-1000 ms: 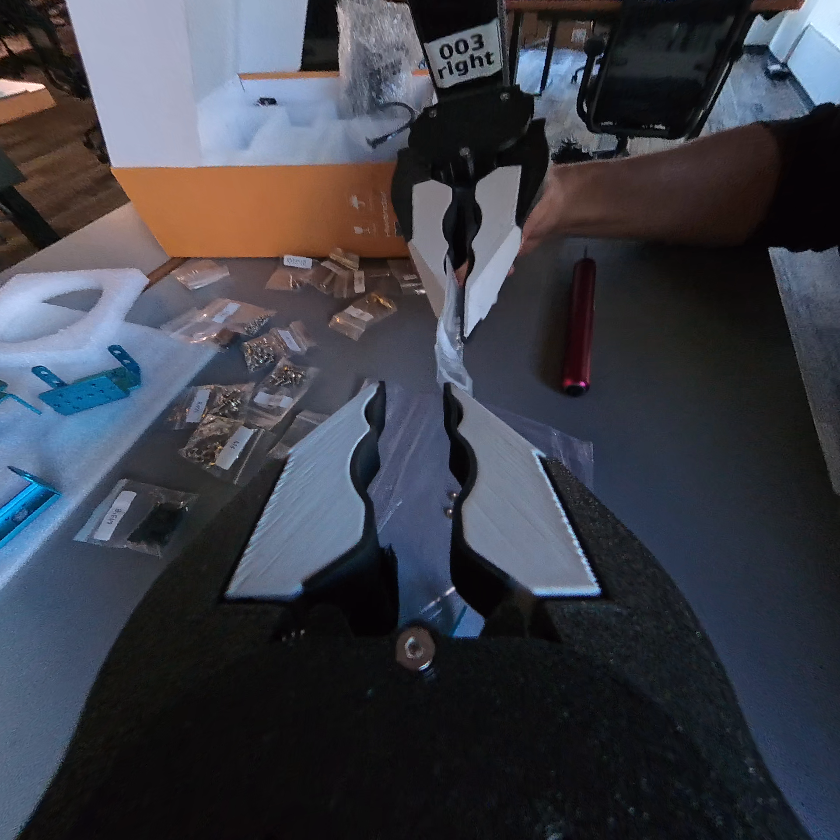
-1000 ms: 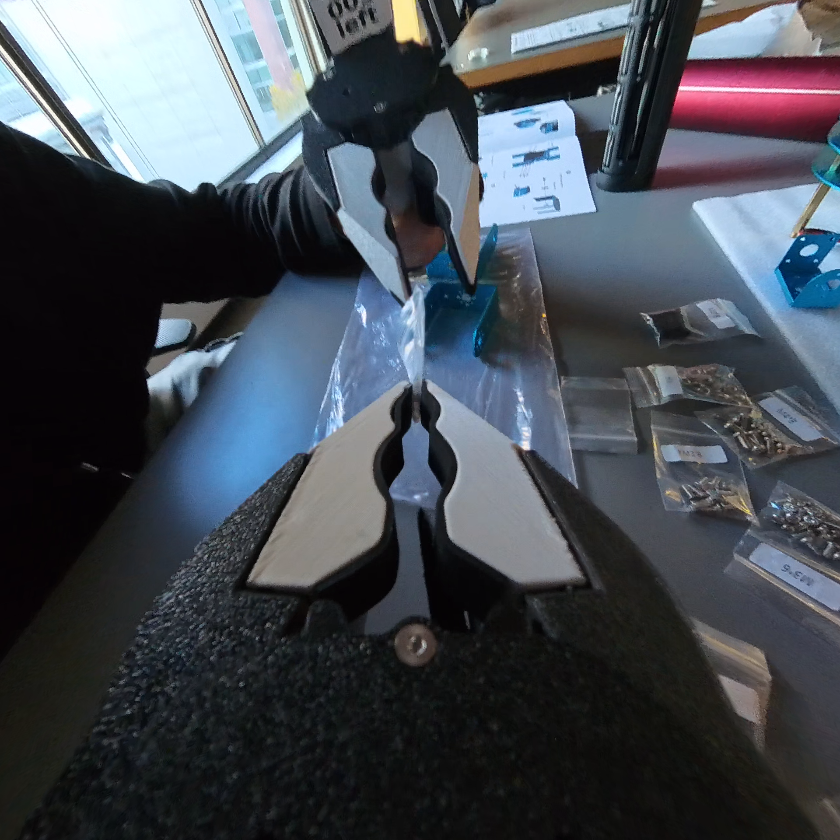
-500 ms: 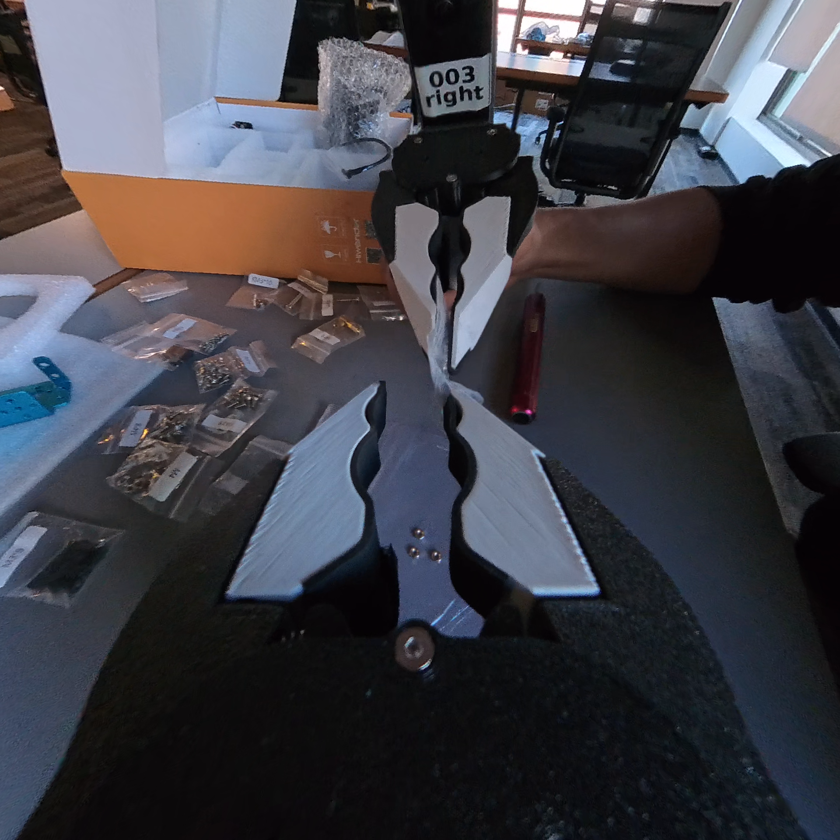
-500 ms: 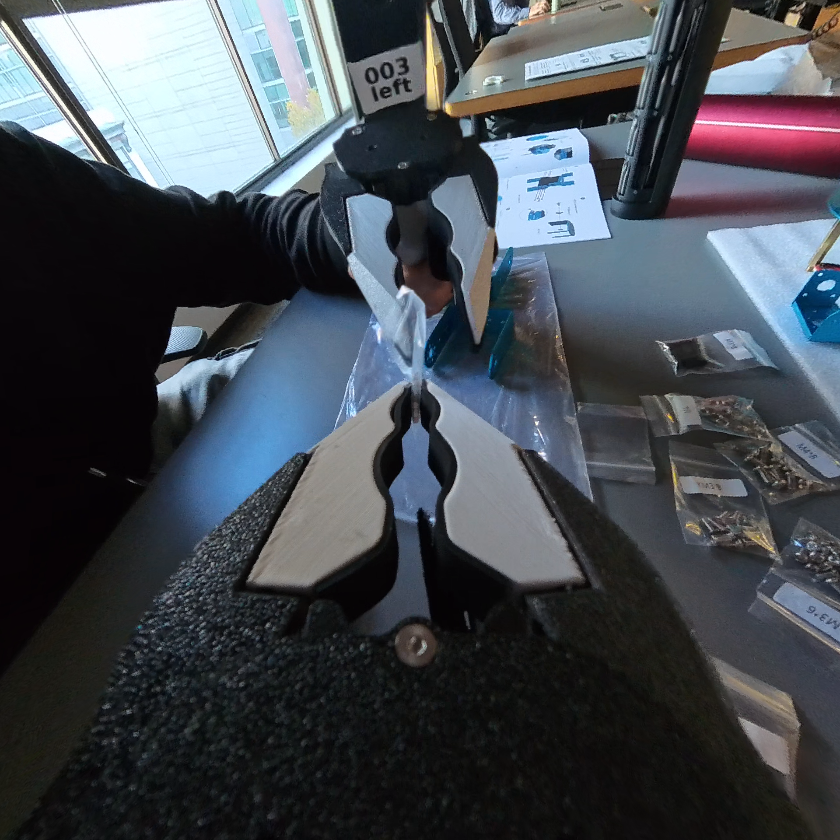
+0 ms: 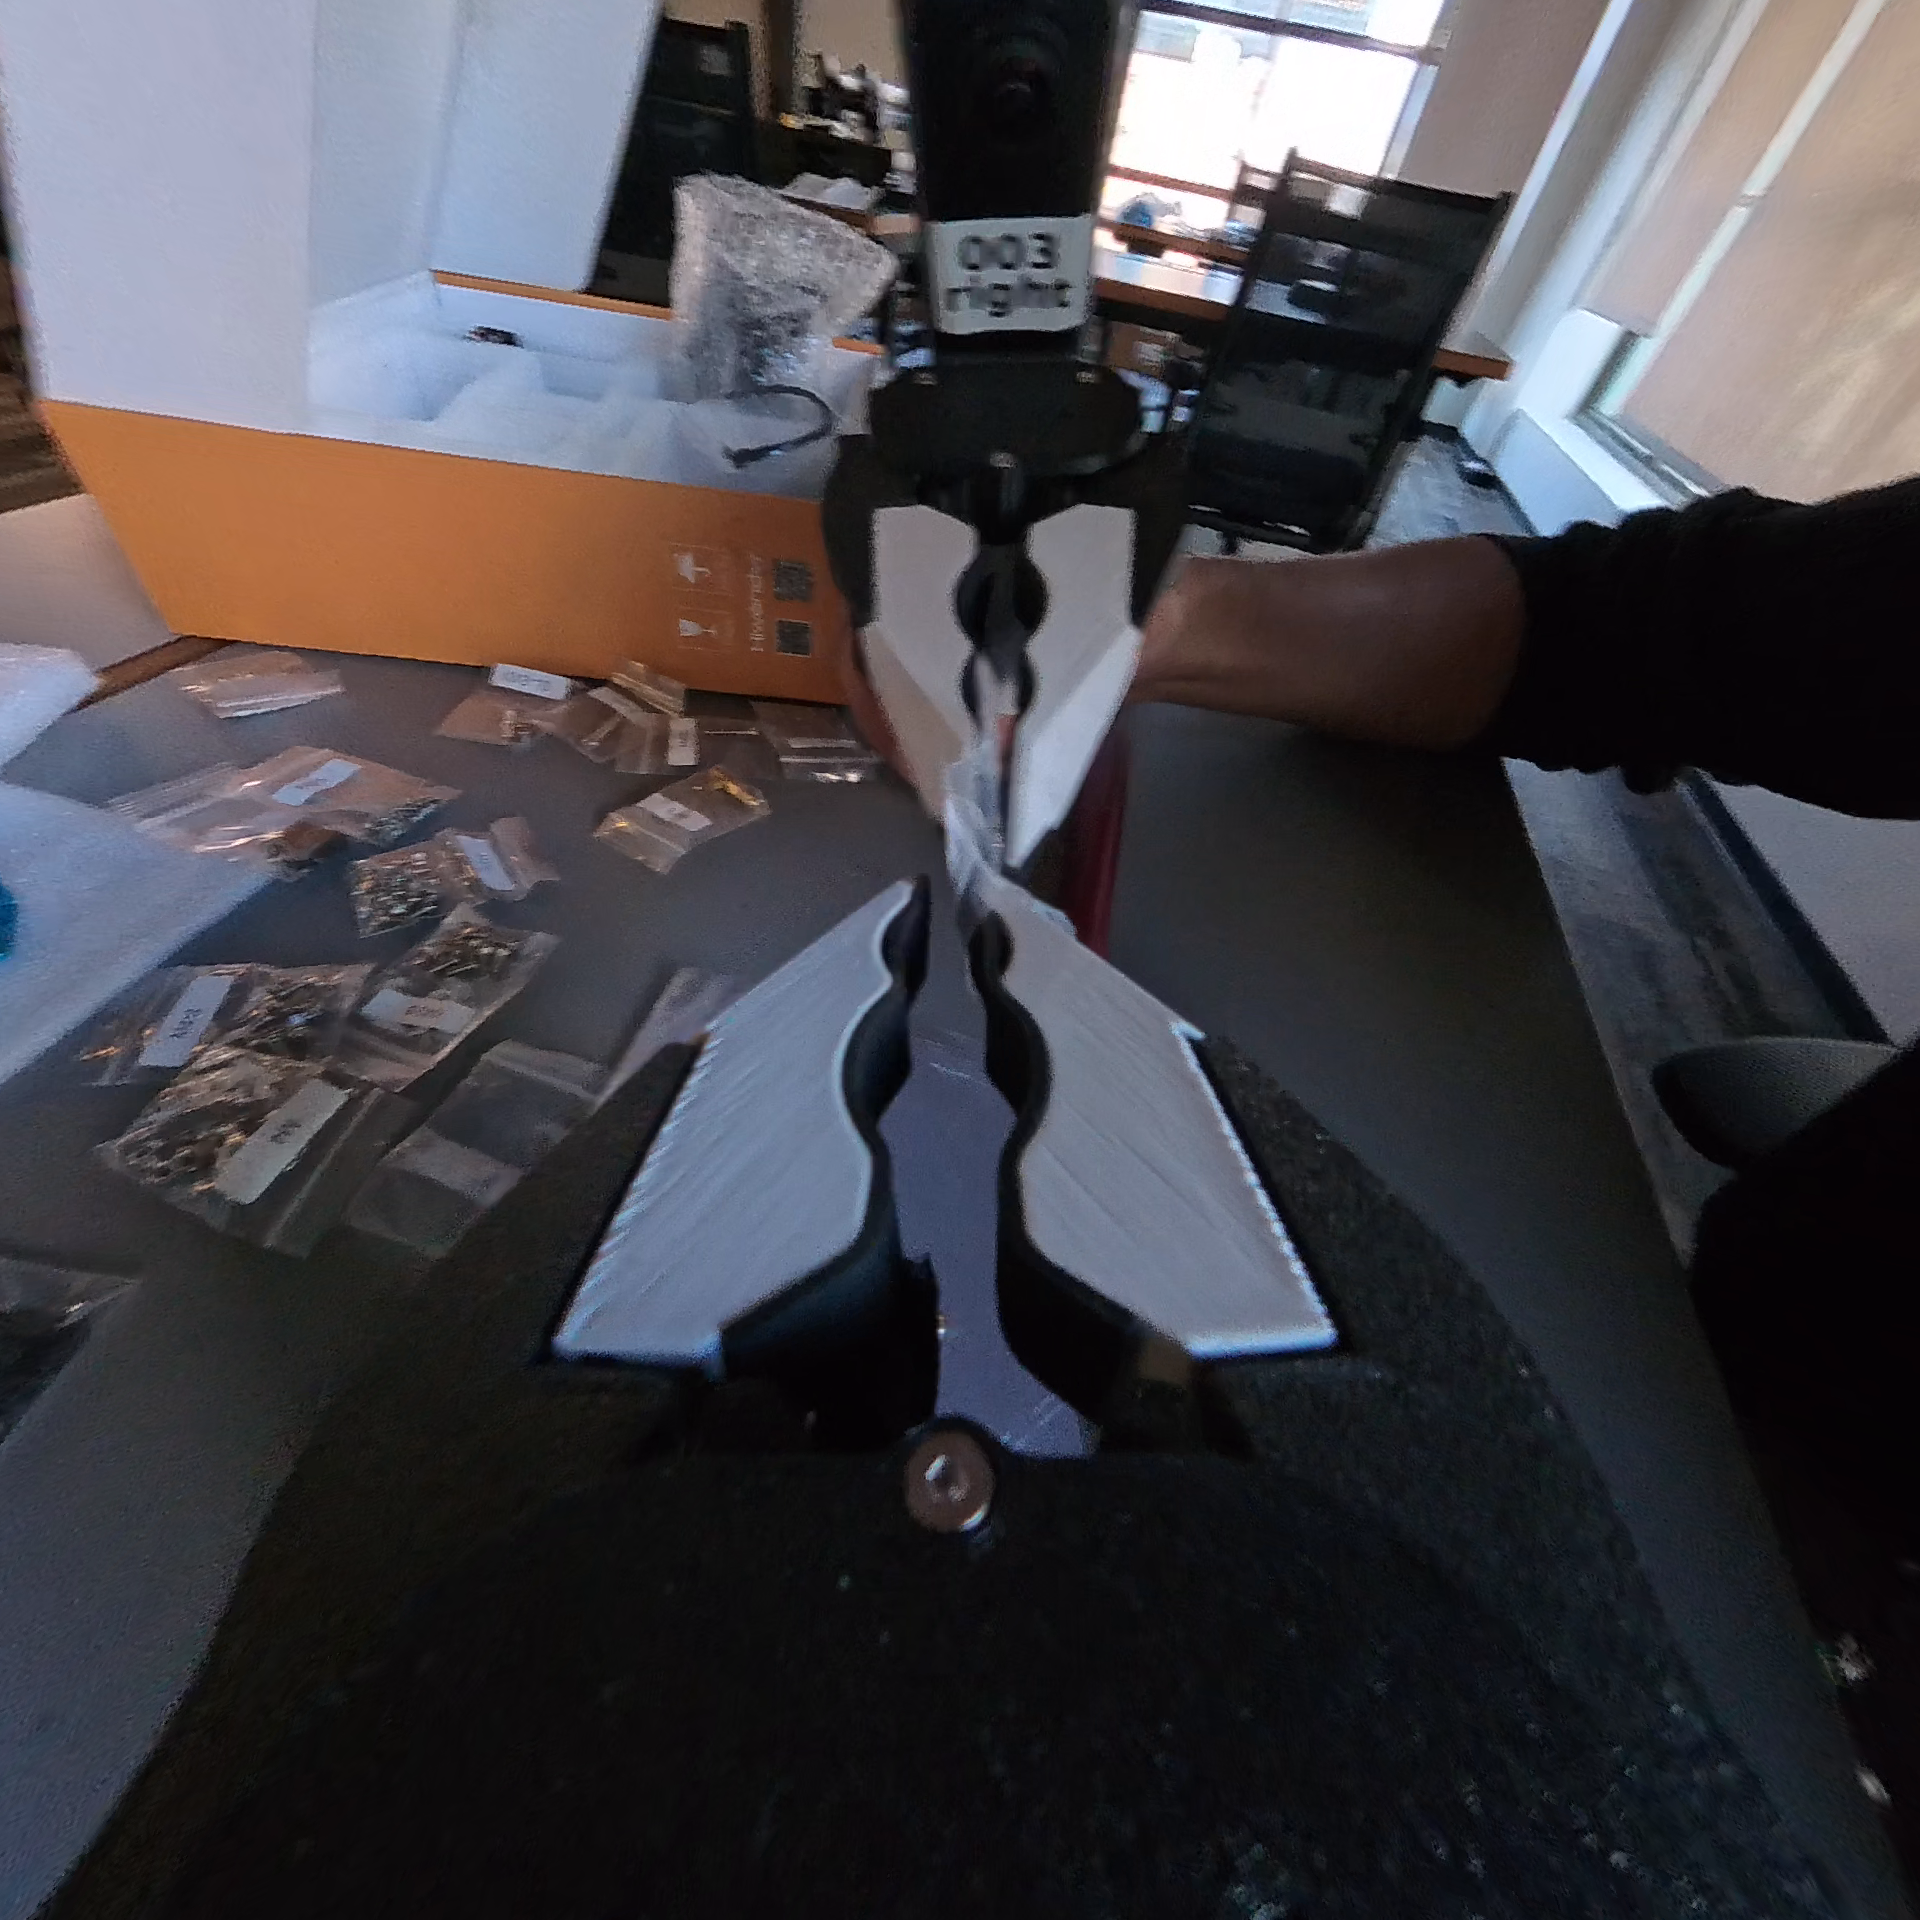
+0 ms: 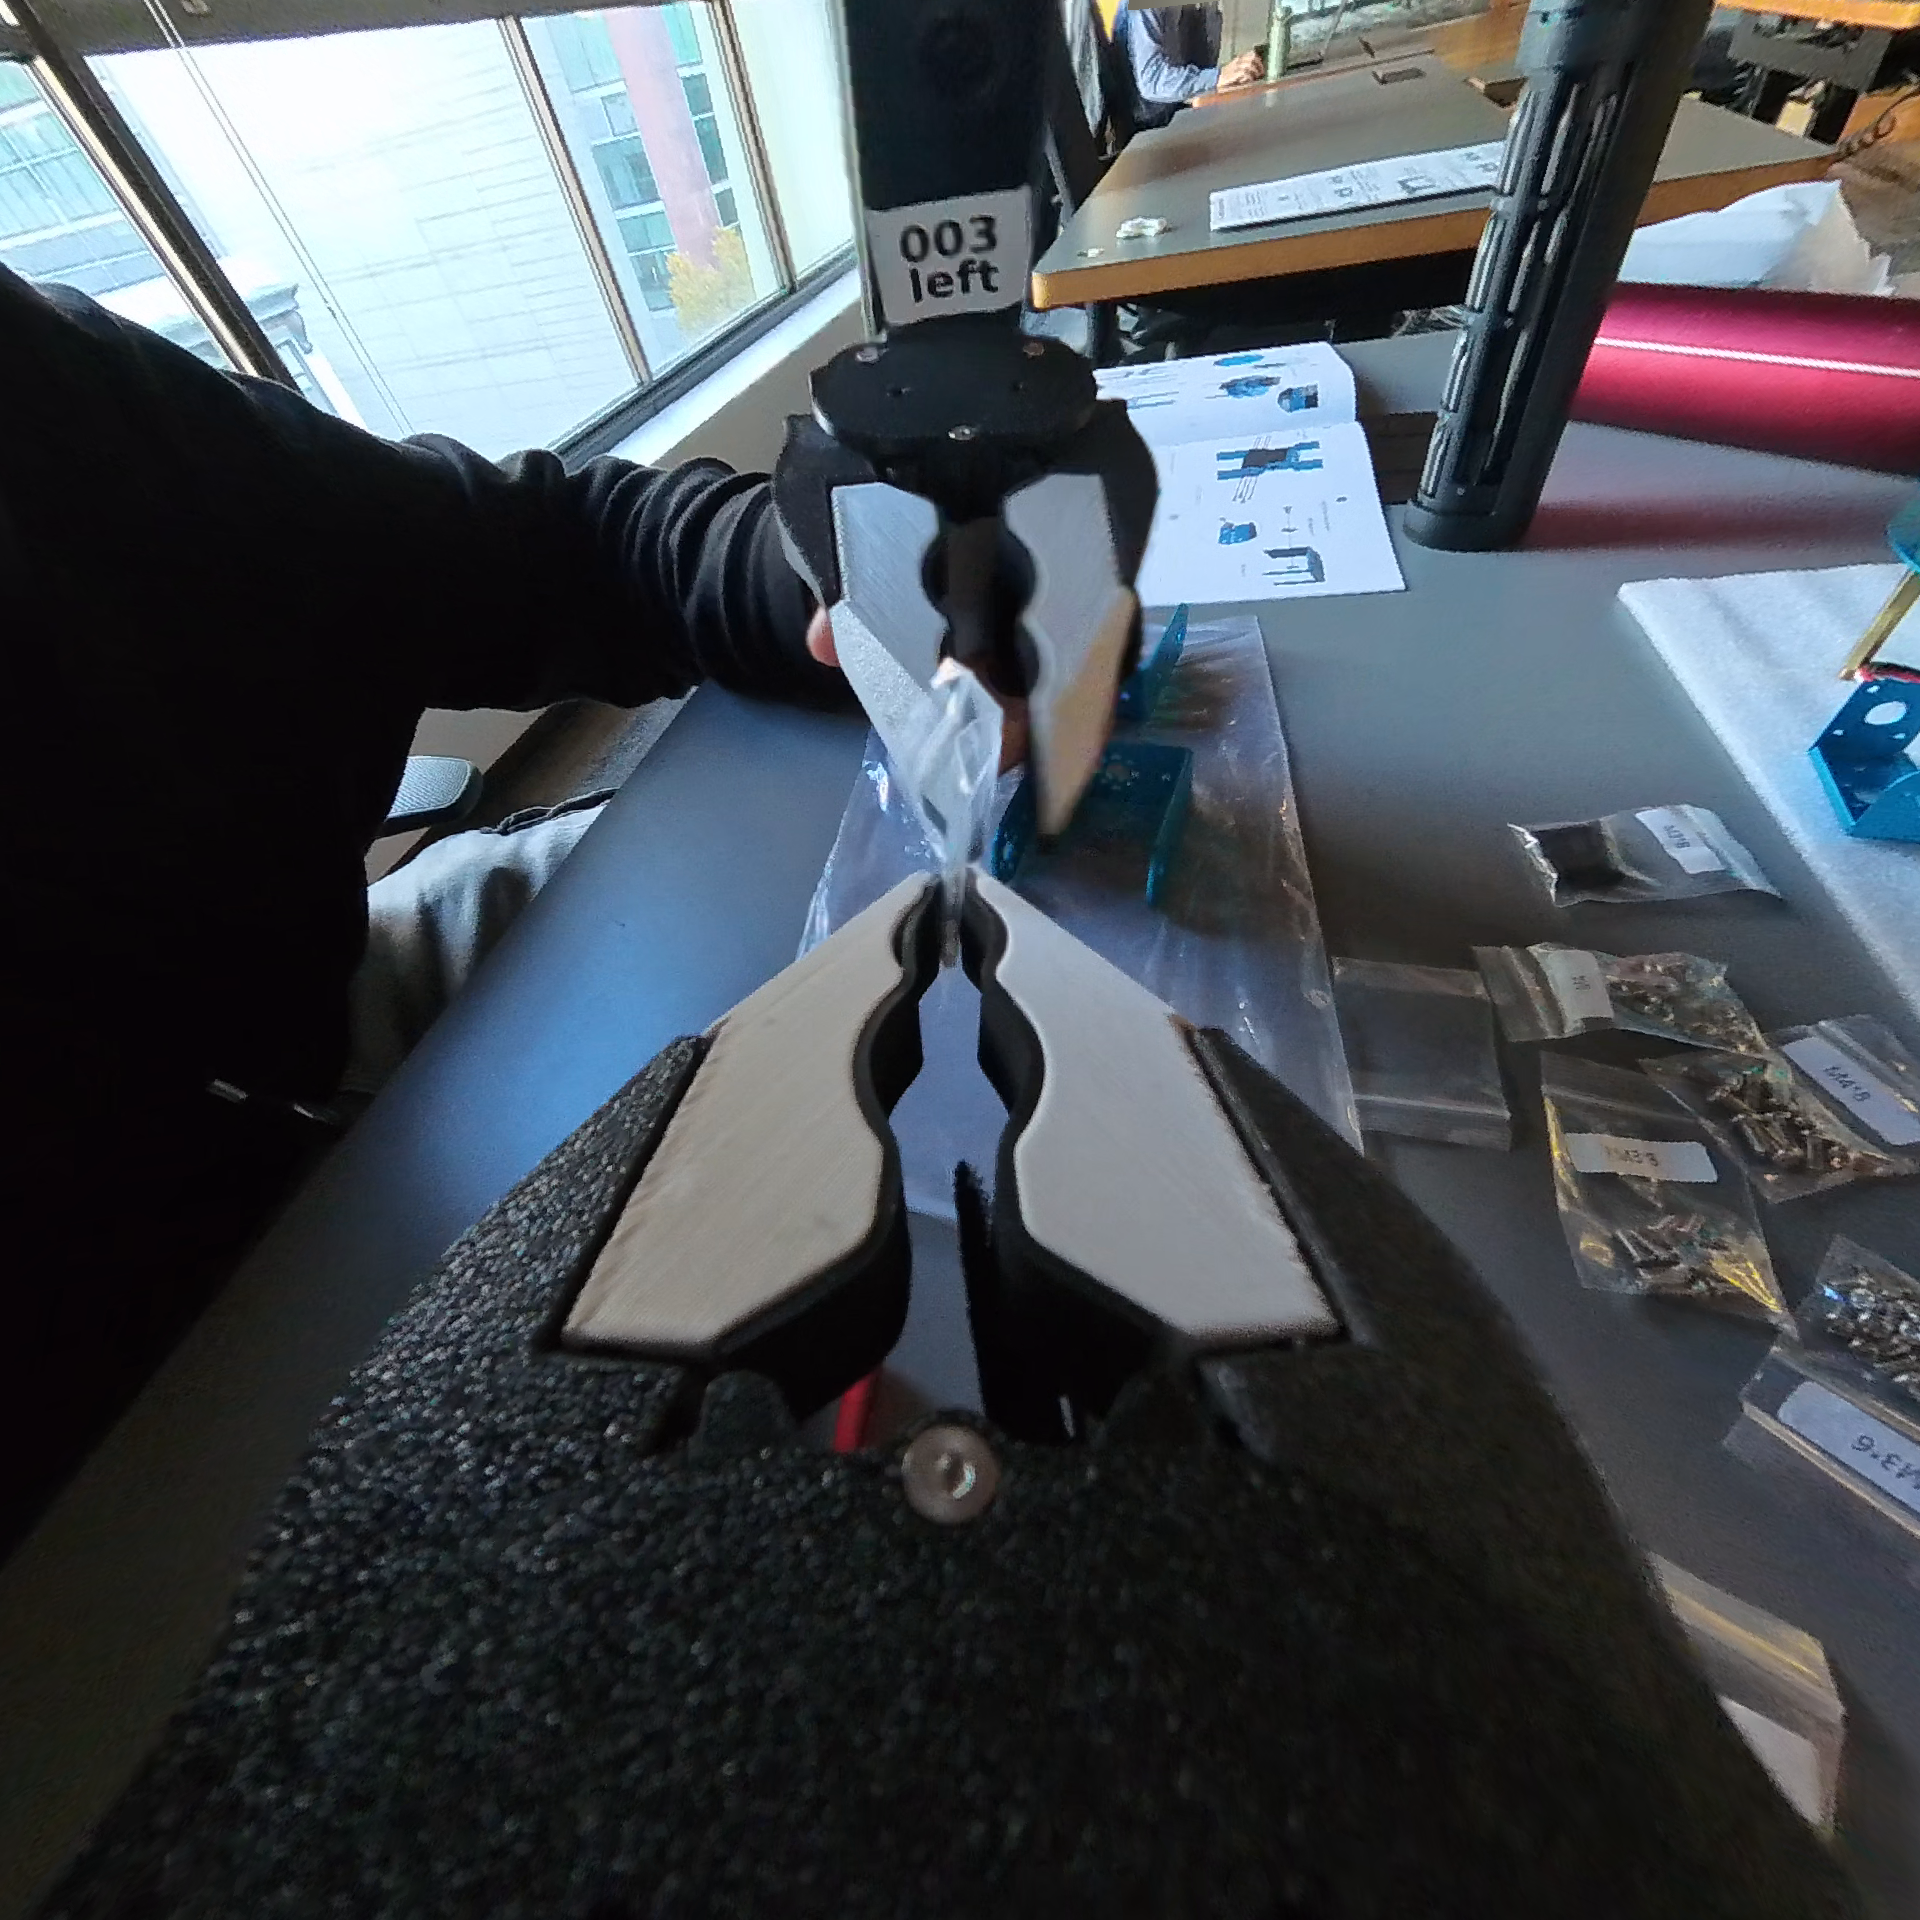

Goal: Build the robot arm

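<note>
- Left gripper (image 5: 951,909): fingers nearly closed, only a thin gap at the tips. One end of a small clear bag (image 5: 977,831) sits between them.
- Right gripper (image 6: 951,899): tips pressed together on the other end of the bag, with a slit open farther back along the fingers.
- The two grippers face each other tip to tip. Each appears at 12 o'clock in the other's view.
- The bag hangs in the air between the two sets of tips, above the table (image 5: 1351,935), and looks crumpled and drawn taut. I cannot make out what is inside it.
- Left view:
  - A red tube (image 5: 1091,862) lies on the table at 1 o'clock, partly behind the right gripper.
  - Screw packets (image 5: 436,894) are scattered from 9 to 11 o'clock.
  - An orange box (image 5: 416,561) sits beyond them at 11 o'clock.
  - A bare forearm (image 5: 1330,644) in a dark sleeve comes in from 2 o'clock.
- Right view:
  - A large flat bag (image 6: 1247,935) lies on the table at 1 o'clock, with blue brackets (image 6: 1122,821) on or in it; I cannot tell which.
  - An open booklet (image 6: 1268,520) lies farther off at 1 o'clock.
  - More screw packets are at 3 o'clock.
  - A dark sleeve fills 9 to 10 o'clock.
- The left view is motion-blurred.
</note>
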The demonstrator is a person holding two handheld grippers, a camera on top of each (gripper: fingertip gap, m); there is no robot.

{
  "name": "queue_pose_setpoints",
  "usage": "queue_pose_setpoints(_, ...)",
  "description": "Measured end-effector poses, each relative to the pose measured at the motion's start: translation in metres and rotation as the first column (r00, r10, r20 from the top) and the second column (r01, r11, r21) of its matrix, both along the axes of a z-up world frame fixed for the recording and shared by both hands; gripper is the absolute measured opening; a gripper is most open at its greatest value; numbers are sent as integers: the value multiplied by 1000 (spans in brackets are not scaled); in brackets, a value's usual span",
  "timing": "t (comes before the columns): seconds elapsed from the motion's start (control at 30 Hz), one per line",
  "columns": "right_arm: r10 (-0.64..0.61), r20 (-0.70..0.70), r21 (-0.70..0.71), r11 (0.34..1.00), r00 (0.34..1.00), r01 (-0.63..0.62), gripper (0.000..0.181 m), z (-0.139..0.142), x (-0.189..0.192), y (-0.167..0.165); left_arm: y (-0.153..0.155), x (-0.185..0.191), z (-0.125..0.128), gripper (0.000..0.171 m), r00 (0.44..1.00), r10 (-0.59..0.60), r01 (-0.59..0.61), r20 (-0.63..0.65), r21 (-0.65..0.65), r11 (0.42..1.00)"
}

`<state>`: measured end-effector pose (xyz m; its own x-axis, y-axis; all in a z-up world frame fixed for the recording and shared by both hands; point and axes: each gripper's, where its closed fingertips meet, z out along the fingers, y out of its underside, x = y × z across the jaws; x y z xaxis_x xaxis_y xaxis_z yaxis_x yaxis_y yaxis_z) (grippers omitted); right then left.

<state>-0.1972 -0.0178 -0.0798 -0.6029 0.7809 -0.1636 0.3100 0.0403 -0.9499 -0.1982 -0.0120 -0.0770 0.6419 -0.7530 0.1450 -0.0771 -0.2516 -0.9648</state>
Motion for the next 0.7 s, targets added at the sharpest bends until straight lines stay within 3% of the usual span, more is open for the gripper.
queue_pose_setpoints(0.33,39,0,-44,998,999,-38,2,3,3,-7,-9,7,2,0,996,-73,74,48,-18,997)
queue_pose_setpoints(0.57,17,22,-23,1000,1000,-17,2,-4,0,-2,-9,3,-6,0,995,-53,52,-81,-7,999)
queue_pose_setpoints(0.7,35,23,-29,999,999,-34,2,-1,2,-6,-7,1,-2,20,998,-28,28,-58,1,1000)
